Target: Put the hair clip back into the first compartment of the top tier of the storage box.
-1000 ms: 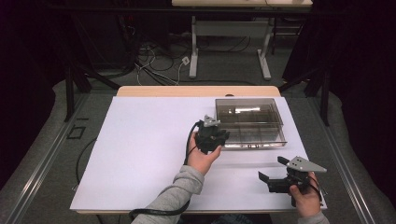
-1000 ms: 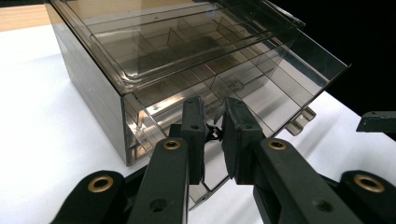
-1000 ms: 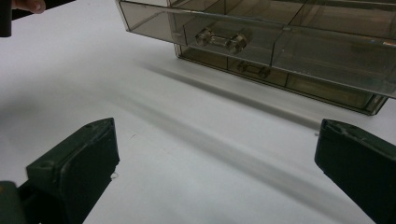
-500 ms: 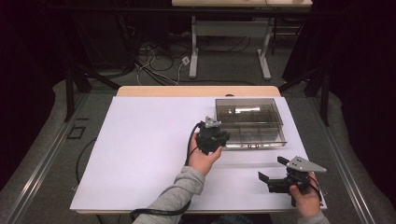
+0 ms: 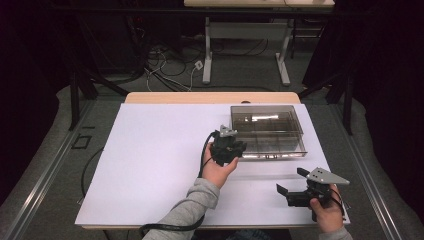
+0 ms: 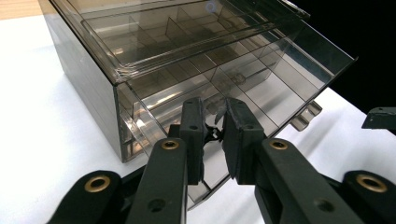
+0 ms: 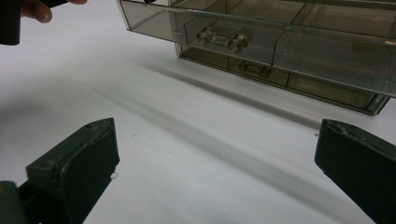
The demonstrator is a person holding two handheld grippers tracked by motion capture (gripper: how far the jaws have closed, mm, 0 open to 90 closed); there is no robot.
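Observation:
A smoked clear plastic drawer box stands at the back right of the white table top. Its top drawer is pulled out, showing divided compartments and a clear handle. My left gripper hovers at the box's front left corner, above the pulled-out drawer. In the left gripper view its jaws are shut, with a tiny dark bit between the pads that I cannot identify. My right gripper rests low near the table's front right, jaws wide open with nothing between them, facing the box.
A lower drawer with its own handle stays closed. The wooden table edge shows behind the white sheet. Cables trail off the front edge. Dark floor and table legs lie beyond.

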